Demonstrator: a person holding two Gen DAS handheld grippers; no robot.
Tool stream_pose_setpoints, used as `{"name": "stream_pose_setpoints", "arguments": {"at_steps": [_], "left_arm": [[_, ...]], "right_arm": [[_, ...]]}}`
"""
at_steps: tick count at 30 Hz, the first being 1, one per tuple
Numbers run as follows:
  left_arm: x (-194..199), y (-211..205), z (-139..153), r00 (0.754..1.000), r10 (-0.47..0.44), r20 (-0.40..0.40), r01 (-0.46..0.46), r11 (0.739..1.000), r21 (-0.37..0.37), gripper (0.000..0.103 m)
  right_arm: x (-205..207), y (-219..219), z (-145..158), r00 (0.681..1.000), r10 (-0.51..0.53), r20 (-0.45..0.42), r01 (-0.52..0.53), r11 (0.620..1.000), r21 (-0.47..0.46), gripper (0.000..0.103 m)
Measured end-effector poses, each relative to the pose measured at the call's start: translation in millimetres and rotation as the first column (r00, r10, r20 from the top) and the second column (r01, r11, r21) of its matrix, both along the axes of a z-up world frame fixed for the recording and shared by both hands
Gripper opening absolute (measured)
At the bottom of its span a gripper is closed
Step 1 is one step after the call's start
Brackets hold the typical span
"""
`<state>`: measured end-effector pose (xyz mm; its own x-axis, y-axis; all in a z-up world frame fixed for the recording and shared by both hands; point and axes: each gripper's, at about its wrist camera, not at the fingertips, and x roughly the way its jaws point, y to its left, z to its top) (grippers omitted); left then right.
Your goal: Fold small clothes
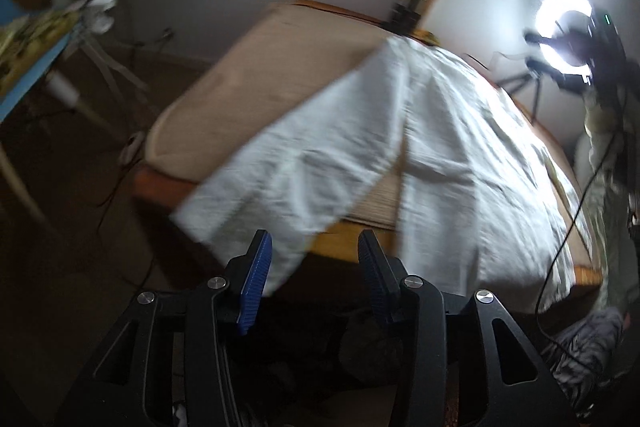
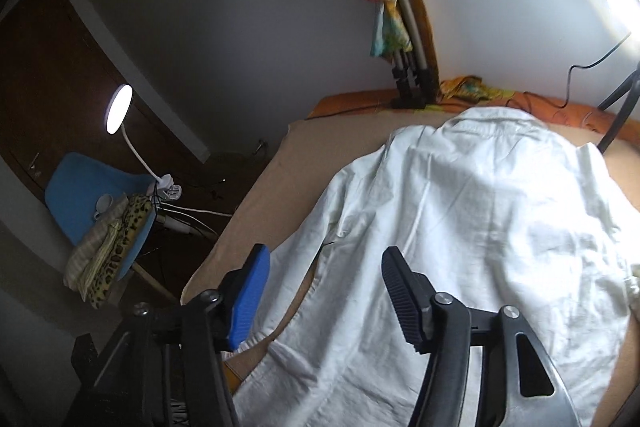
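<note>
A white long-sleeved shirt (image 1: pixel 460 147) (image 2: pixel 480 211) lies spread on a beige padded surface (image 1: pixel 280 43) (image 2: pixel 256 211), with its collar at the far end. In the left wrist view one sleeve (image 1: pixel 280 179) runs to the near left and hangs over the edge. My left gripper (image 1: pixel 315 241) stands just in front of that edge. The sleeve's end hangs between its blue pads (image 1: pixel 256 275), and a gap shows on both sides. My right gripper (image 2: pixel 328 253) hovers over the shirt's left side and sleeve (image 2: pixel 304 267), open, with the cloth below its fingers.
A lit ring light (image 1: pixel 564 39) on a tripod stands at the far right, with a cable (image 1: pixel 568 219) trailing across the shirt. On the left a blue chair (image 2: pixel 80 195) holds folded cloths and a desk lamp (image 2: pixel 119 109). A folded tripod (image 2: pixel 404 39) leans on the wall. The floor is dark.
</note>
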<state>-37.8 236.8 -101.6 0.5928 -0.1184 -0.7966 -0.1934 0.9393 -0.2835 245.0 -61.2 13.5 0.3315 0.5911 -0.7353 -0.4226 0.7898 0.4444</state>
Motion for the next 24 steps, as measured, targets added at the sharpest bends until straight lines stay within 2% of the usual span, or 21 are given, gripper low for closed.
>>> {"name": "stream_pose_setpoints", "arguments": {"at_steps": [4, 7, 11, 14, 19, 21, 24], "left_arm": [[-6.0, 41.1, -16.2, 0.995, 0.088, -0.045, -0.091, 0.993, -0.068, 0.041], [-6.1, 65.1, -36.9, 0.988, 0.12, -0.098, -0.135, 0.977, -0.163, 0.041], [-6.2, 83.0, -59.2, 0.979, 0.168, -0.114, -0.194, 0.938, -0.287, 0.041], [-3.1, 85.3, -66.2, 0.98, 0.174, -0.101, -0.199, 0.908, -0.369, 0.041], [6.6, 78.2, -62.4, 0.983, 0.172, -0.062, -0.182, 0.908, -0.377, 0.041], [7.7, 75.2, -55.0, 0.984, 0.174, -0.024, -0.171, 0.917, -0.361, 0.03], [12.0, 69.2, -44.4, 0.987, 0.156, 0.031, -0.137, 0.935, -0.328, 0.029]], "right_arm": [[2.9, 15.7, -11.3, 1.0, 0.019, -0.008, -0.019, 1.0, -0.015, 0.06], [0.9, 24.3, -17.2, 0.999, 0.031, -0.012, -0.031, 0.999, -0.018, 0.06], [-2.4, 33.5, -24.6, 0.999, 0.043, -0.026, -0.044, 0.999, -0.026, 0.06], [-4.4, 37.3, -27.4, 0.999, 0.049, -0.025, -0.05, 0.998, -0.035, 0.06], [-7.4, 36.9, -27.4, 0.998, 0.056, -0.021, -0.056, 0.997, -0.043, 0.06], [-7.8, 35.8, -26.9, 0.998, 0.058, -0.02, -0.058, 0.997, -0.054, 0.06], [-8.8, 31.2, -27.7, 0.999, 0.05, -0.021, -0.052, 0.997, -0.054, 0.06]]}}
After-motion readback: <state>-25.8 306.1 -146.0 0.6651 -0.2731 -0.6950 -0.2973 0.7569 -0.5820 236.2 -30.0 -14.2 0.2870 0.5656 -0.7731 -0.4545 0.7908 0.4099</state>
